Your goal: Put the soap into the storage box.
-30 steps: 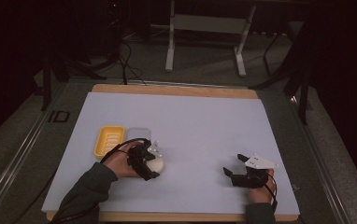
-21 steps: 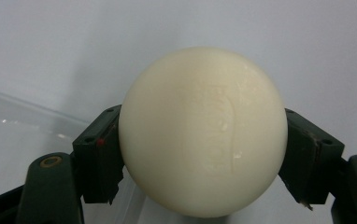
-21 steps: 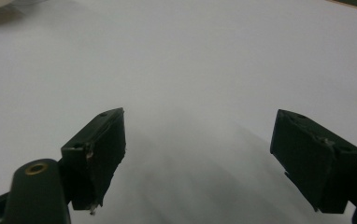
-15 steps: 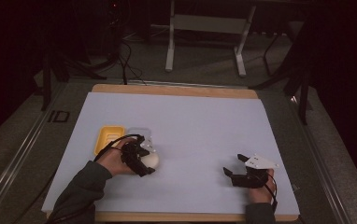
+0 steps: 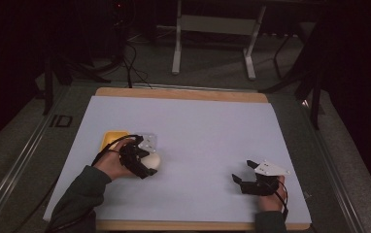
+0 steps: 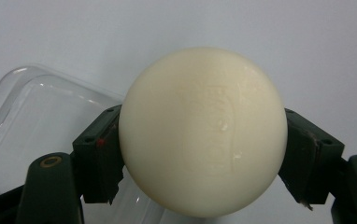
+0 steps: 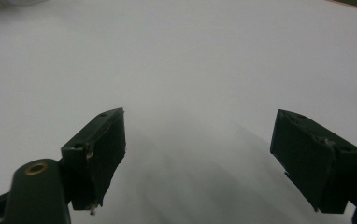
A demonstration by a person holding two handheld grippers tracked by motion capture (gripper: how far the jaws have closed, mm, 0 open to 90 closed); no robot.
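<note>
Soap, by the look of it: a smooth cream-white rounded bar (image 6: 203,130) with a faint stamp pressed into its face sits clamped between the jaws of the left gripper (image 5: 140,159), at the table's near left. My guess is it belongs in the clear plastic container (image 6: 41,126) just beside and behind it, so a slow, level carry seems wise, since that slick curved surface could squirt out under a harder squeeze. A yellow tray (image 5: 111,140) lies just left of the container. Well apart on the near right, the right gripper (image 5: 252,178) rests with jaws wide and empty over the bare white table cover (image 5: 212,131); nothing blocks the path.
</note>
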